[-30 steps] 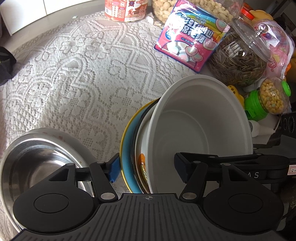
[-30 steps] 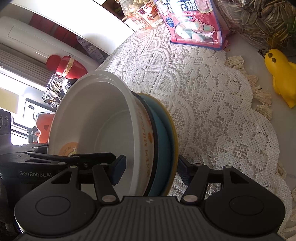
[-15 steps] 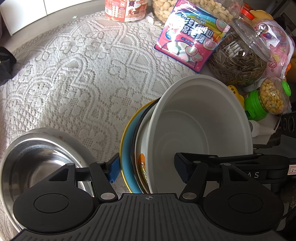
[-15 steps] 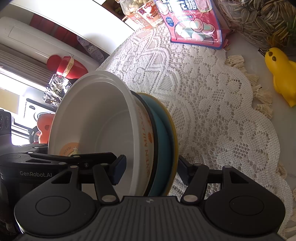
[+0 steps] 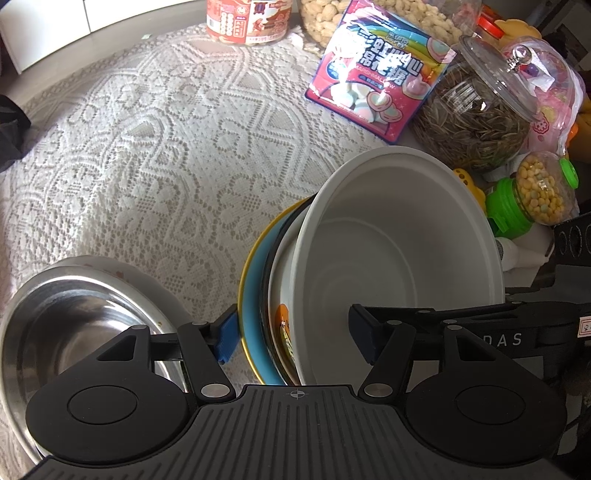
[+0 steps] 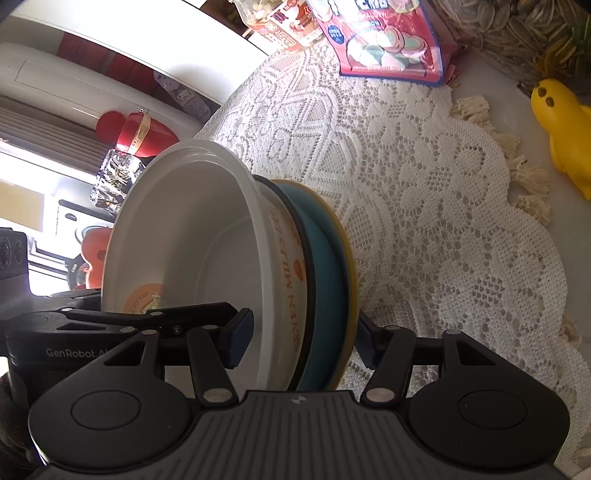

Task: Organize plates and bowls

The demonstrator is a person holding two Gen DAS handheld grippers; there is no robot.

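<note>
Left wrist view: left gripper [image 5: 290,338] straddles a tilted stack of dishes: white bowl [image 5: 399,258] nested in a black-rimmed bowl [image 5: 275,306], on a blue plate [image 5: 253,295] with a yellow plate [image 5: 245,266] outermost. Blue pad presses on the yellow/blue plate side, dark pad sits inside the white bowl; jaws clamped on the stack. The stack is held on edge above the lace tablecloth [image 5: 147,147]. Just left of the gripper sits a steel bowl [image 5: 66,325] nested in a white floral dish [image 5: 122,267] on the cloth. At the back: marshmallow bag [image 5: 376,81], jar of sunflower seeds [image 5: 476,114], peanut jar [image 5: 321,22], red-label jar [image 5: 247,18], green-capped candy jar [image 5: 532,195].

Right wrist view: right gripper [image 6: 301,338] spans the same stack from the opposite side. Its left pad is inside the white bowl [image 6: 192,240], right pad behind the yellow plate [image 6: 351,258] rim; blue plate [image 6: 325,266] and black-rimmed bowl [image 6: 291,258] between. Jaws have just been closing, and the right pad looks in contact with the yellow rim; left pad contact cannot be told. The other gripper's arm is visible on the left, reaching into the bowl. Tablecloth [image 6: 443,221] beneath, yellow duck toy [image 6: 561,129] off its fringed edge, marshmallow bag [image 6: 384,40] further back.
</note>
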